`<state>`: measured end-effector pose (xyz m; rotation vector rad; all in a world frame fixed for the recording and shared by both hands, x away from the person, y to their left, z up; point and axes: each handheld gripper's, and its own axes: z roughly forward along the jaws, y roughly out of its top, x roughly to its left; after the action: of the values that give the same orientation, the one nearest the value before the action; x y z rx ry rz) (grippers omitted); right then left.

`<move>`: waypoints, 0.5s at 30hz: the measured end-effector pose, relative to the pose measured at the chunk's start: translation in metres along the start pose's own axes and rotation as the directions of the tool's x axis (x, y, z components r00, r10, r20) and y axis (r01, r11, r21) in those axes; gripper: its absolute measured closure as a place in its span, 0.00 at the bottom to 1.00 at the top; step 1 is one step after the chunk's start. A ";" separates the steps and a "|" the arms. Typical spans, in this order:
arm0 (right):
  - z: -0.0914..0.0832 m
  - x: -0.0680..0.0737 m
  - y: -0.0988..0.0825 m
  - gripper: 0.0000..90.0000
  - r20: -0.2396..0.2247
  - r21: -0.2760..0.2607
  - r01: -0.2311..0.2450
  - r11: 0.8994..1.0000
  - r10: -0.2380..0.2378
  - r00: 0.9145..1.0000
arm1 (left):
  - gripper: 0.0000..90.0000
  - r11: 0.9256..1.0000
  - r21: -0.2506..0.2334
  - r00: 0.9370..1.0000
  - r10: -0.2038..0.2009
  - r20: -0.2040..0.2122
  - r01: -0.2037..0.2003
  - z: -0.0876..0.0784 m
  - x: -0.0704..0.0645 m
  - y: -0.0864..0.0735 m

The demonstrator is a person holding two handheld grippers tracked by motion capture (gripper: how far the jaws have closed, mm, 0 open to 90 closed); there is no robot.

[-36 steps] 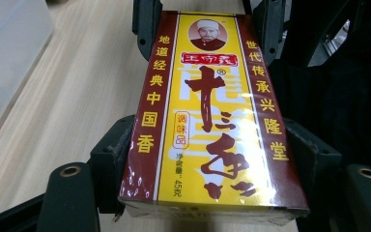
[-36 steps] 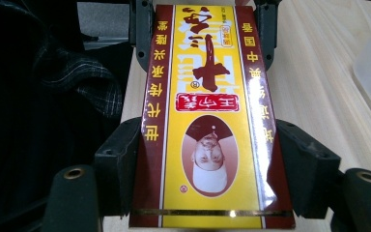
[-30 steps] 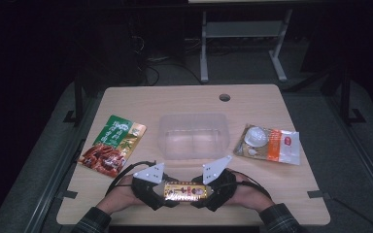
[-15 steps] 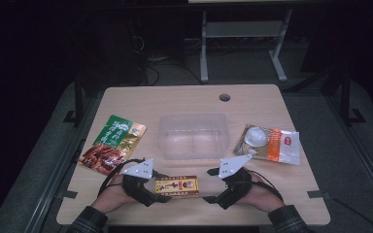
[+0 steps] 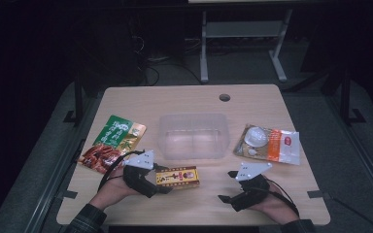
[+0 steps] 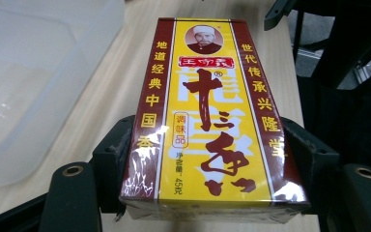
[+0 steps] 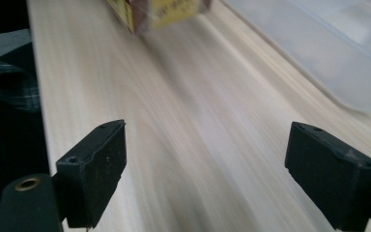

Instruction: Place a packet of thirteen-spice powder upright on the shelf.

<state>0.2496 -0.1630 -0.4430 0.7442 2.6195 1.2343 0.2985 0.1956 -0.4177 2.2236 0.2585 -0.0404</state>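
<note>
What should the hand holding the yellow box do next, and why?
Probably lift the box and carry it over the clear tub just behind it. The left hand-held gripper alone clamps the box by its sides, while the right hand-held gripper has just been opening, has nothing between its jaws and sits apart from the box. The tub looks empty.

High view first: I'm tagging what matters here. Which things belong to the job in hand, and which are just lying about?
In the job:
- yellow and red box, clamped in the left gripper
- right gripper, jaws apart with nothing between them, just opened wider
- clear plastic tub just beyond the box, probably

Lying about:
- green snack pouch
- white and orange packet
</note>
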 end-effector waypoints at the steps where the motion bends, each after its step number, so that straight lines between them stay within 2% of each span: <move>1: -0.004 0.000 -0.005 0.16 0.026 -0.010 -0.007 1.000 0.007 1.000 | 0.35 1.000 -0.005 1.000 -0.001 -0.009 0.001 -0.003 0.002 0.004; 2: -0.004 0.000 -0.005 0.16 0.026 -0.010 -0.007 1.000 0.007 1.000 | 0.35 1.000 -0.005 1.000 -0.001 -0.009 0.001 -0.003 0.002 0.004; 4: -0.009 0.001 -0.010 0.16 0.064 -0.005 -0.012 1.000 0.012 0.998 | 0.35 1.000 -0.019 1.000 -0.007 -0.016 0.007 -0.005 0.005 0.007; 6: -0.009 0.001 -0.011 0.16 0.073 -0.009 -0.005 1.000 0.005 0.997 | 0.35 1.000 -0.029 1.000 -0.007 -0.023 0.007 -0.007 0.009 0.009; 9: -0.008 -0.001 -0.011 0.16 0.090 0.001 -0.017 1.000 0.017 0.996 | 0.35 1.000 -0.018 1.000 -0.002 -0.031 0.002 -0.007 0.015 0.015; 15: -0.006 0.001 -0.010 0.16 0.085 0.000 -0.009 1.000 0.009 0.996 | 0.35 1.000 -0.026 0.999 -0.012 -0.041 0.011 -0.008 0.030 0.030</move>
<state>0.2436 -0.1718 -0.4468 0.7911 2.5508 1.1777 0.3335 0.1891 -0.3925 2.1986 0.2926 0.0022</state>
